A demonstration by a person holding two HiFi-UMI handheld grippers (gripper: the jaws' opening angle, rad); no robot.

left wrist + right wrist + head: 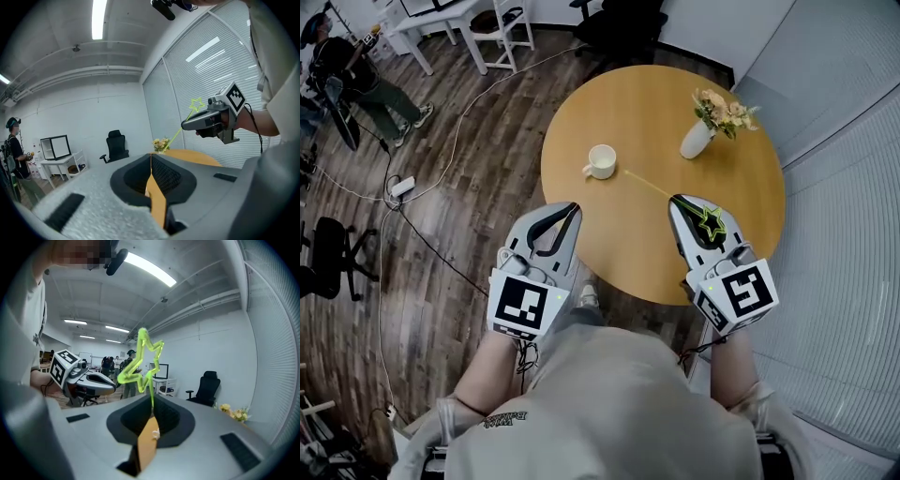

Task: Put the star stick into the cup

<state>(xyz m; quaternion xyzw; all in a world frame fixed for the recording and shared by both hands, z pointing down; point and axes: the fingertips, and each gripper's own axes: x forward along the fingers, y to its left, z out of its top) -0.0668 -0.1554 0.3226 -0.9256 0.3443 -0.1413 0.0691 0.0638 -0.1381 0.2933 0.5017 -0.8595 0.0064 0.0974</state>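
Note:
The star stick [710, 223], a thin yellow-green rod with an outlined star on one end, is held in my right gripper [678, 201], which is shut on it. The star stands above the jaws [140, 362], and the rod slants down-left toward the table [642, 183]. A white cup [601, 161] with a handle stands upright on the round wooden table [619, 244], ahead and left of the rod's tip. My left gripper [573, 207] hangs over the near table edge, shut with nothing in it. The left gripper view shows the right gripper [206, 122] with the star [196, 103].
A white vase of flowers [698, 136] stands at the table's far right. Wood floor with cables [403, 187] lies to the left, where a person [352, 70] stands near a white desk [441, 23]. A black office chair [619, 28] is behind the table; blinds [853, 234] line the right.

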